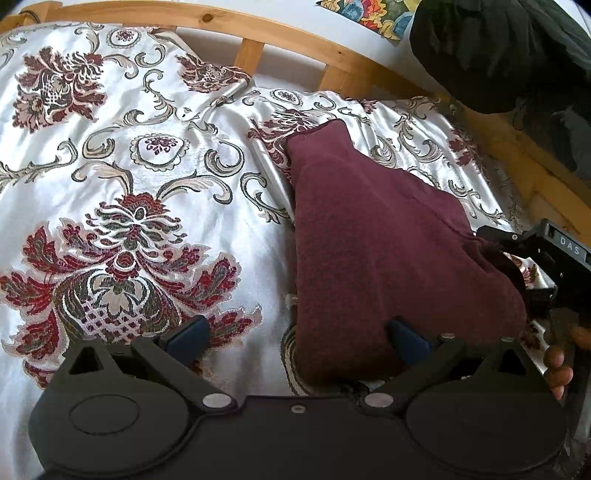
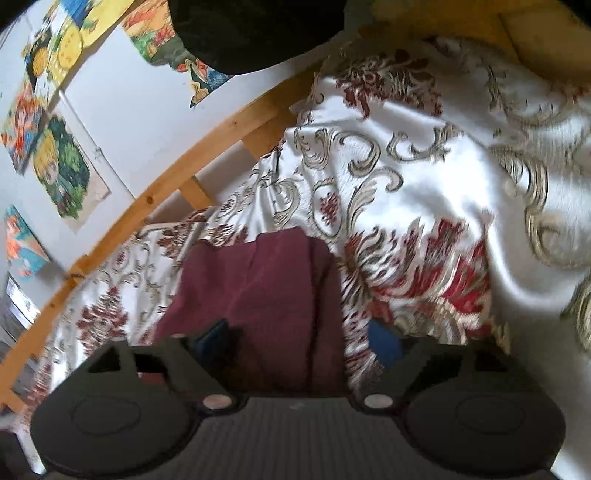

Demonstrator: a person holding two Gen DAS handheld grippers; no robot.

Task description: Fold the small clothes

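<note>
A small maroon fleece garment (image 1: 369, 240) lies flat on the white floral bedspread (image 1: 129, 166), narrow end toward the headboard. My left gripper (image 1: 297, 338) stands open at its near edge: the right fingertip (image 1: 406, 339) rests on the fabric, the left one over the bedspread. In the right wrist view the same garment (image 2: 266, 280) lies under my right gripper (image 2: 299, 339), which is open, its left fingertip (image 2: 214, 336) over the cloth and the other above the bedspread (image 2: 424, 192). Neither gripper pinches the fabric. The right gripper's body (image 1: 546, 251) and a person's fingers (image 1: 557, 365) show at the left wrist view's right edge.
A wooden bed rail (image 1: 258, 33) runs along the far side by a white wall with colourful posters (image 2: 62, 170). A dark bulky object (image 1: 498, 51) hangs over the bed's far right corner. The bedspread is wrinkled near the garment's far end.
</note>
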